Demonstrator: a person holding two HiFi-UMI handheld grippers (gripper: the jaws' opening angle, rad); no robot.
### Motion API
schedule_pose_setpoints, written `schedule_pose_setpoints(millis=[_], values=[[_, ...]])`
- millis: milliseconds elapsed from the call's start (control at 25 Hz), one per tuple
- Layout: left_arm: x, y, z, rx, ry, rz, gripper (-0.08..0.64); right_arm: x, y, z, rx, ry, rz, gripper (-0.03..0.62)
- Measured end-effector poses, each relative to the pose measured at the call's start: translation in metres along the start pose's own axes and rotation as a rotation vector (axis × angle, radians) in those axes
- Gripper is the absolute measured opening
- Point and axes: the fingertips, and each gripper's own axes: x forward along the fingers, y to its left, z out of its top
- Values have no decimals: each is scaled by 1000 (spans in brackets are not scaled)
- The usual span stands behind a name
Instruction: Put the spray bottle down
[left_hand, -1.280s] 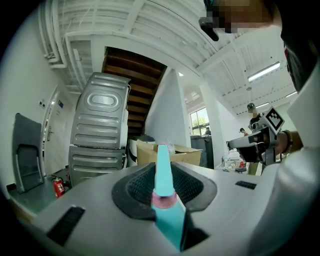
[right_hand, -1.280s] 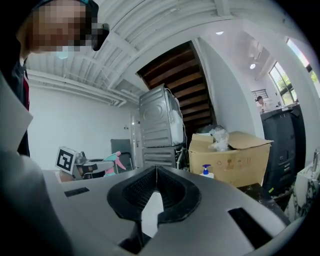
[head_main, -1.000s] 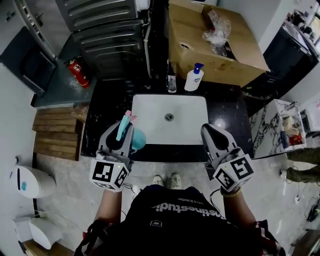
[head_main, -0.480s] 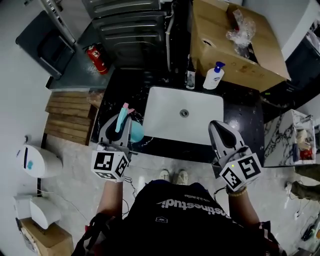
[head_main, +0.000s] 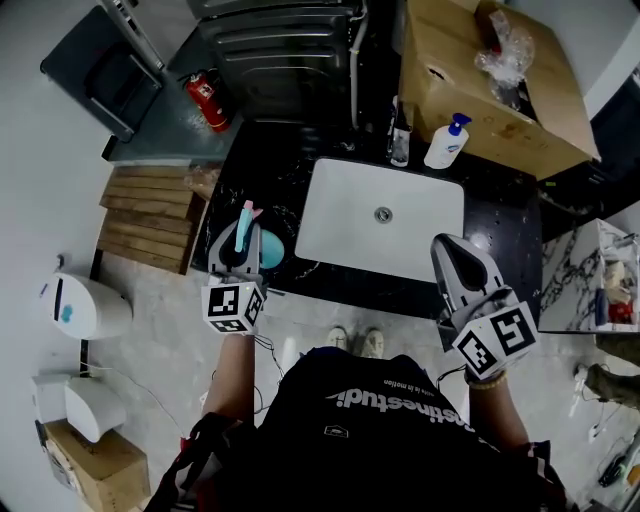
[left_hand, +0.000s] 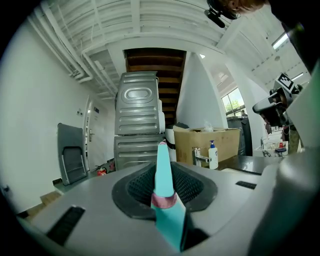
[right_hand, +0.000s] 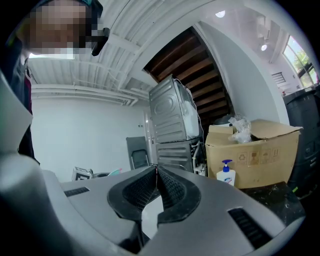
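Observation:
The teal spray bottle (head_main: 268, 250) with a pink-ringed nozzle (head_main: 246, 212) is clamped in my left gripper (head_main: 240, 242), over the black countertop (head_main: 262, 165) just left of the white sink (head_main: 340, 220). I cannot tell whether the bottle touches the counter. In the left gripper view the bottle's teal neck (left_hand: 163, 167) stands upright between the pads of the left gripper (left_hand: 165, 177). My right gripper (head_main: 455, 258) hovers by the sink's front right corner. In the right gripper view the right gripper (right_hand: 156, 172) is shut and empty.
A soap pump bottle (head_main: 445, 142) and a tap (head_main: 400, 135) stand behind the sink. A big cardboard box (head_main: 480, 80) sits at the back right, and a metal cabinet (head_main: 280, 50) at the back. A fire extinguisher (head_main: 207, 100), wooden slats (head_main: 150, 225) and a white bin (head_main: 85, 305) are at the left.
My left gripper has carried the spray bottle left and down, from the sink's left edge to over the counter beside it. The right gripper has hardly shifted.

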Motion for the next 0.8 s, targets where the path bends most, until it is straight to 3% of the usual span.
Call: schedule_pose_setpoints(millis=[320,800], values=[[9,5,-28,-26,29,13,103,0,-6,-5,12,21,-18,41],[10,4,-31,-53,50,-10,106,3,0,-4,16,8,-11,41]])
